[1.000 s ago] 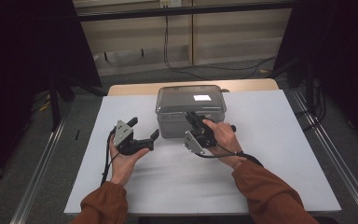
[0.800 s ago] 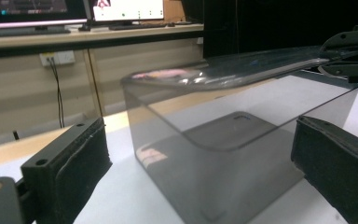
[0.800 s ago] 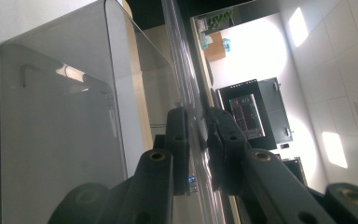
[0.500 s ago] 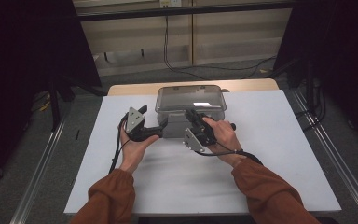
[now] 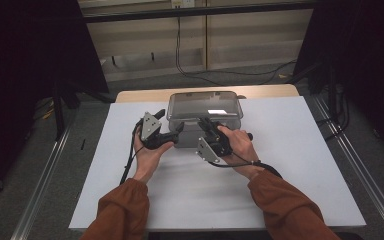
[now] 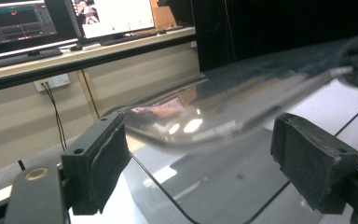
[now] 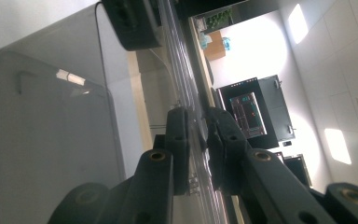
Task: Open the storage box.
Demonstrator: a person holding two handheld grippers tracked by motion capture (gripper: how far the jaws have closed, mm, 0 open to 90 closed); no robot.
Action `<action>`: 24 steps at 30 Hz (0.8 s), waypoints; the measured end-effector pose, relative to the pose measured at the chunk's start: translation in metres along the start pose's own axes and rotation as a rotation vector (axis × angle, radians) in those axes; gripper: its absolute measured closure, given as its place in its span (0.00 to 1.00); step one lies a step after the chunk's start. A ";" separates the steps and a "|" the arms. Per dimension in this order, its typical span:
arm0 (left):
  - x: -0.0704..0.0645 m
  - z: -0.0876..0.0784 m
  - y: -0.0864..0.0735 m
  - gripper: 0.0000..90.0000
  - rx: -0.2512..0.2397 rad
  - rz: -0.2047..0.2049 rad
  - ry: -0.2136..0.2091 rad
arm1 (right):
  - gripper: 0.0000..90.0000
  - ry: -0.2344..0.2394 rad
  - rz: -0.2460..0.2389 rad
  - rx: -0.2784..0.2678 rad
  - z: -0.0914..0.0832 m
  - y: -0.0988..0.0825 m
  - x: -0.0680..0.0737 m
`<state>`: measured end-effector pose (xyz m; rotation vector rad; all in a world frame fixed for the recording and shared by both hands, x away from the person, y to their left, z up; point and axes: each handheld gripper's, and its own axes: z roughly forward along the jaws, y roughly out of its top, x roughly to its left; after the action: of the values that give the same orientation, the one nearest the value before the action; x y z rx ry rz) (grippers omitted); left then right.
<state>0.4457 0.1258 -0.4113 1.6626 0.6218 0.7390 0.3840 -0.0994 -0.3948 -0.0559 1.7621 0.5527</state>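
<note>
A person in rust-coloured sleeves works a clear plastic container at the far middle of a white surface, one claw in each hand. The right claw is clenched on the raised near edge of the container's transparent lid; the right gripper view shows its two black jaws pinching the thin clear lid edge between them, with the grey container wall off to one side. The left claw sits just beside the container's left near corner, level with the right claw and close to it. In the left gripper view the lid rim runs across the gap between the foam pads, touching neither, so this claw is released; its jaws have just been narrowing, with the lid edge between them but not yet gripped. Beyond the left claw, a beige wall with a socket and a dangling cable stands under a shelf of lit monitors. Both forearms enter from the near edge of the surface, cables trailing from each claw.
</note>
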 end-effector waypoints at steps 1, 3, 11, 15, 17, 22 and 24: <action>0.000 0.000 0.000 0.22 0.000 -0.003 0.006 | 0.88 -0.001 -0.005 -0.002 0.000 0.000 0.001; 0.001 0.001 -0.002 0.25 0.001 -0.005 0.000 | 0.87 -0.001 0.004 -0.003 0.000 -0.001 0.001; 0.001 0.003 -0.003 0.35 -0.013 0.018 0.004 | 0.74 0.014 0.109 -0.005 0.000 -0.009 -0.003; 0.002 0.003 -0.003 0.35 -0.015 0.007 0.002 | 0.61 0.034 0.215 -0.008 -0.003 -0.013 -0.009; 0.001 0.003 -0.003 0.35 -0.014 0.004 0.002 | 0.56 0.044 0.251 -0.013 -0.004 -0.016 -0.010; 0.002 0.003 -0.002 0.36 -0.009 0.004 0.000 | 0.32 0.043 0.345 0.009 -0.006 -0.028 -0.011; 0.001 0.003 -0.002 0.35 -0.009 0.010 0.003 | 0.24 0.054 0.385 0.017 -0.007 -0.032 -0.013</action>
<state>0.4489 0.1252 -0.4140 1.6578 0.6125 0.7505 0.3916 -0.1341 -0.3926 0.2881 1.8399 0.8190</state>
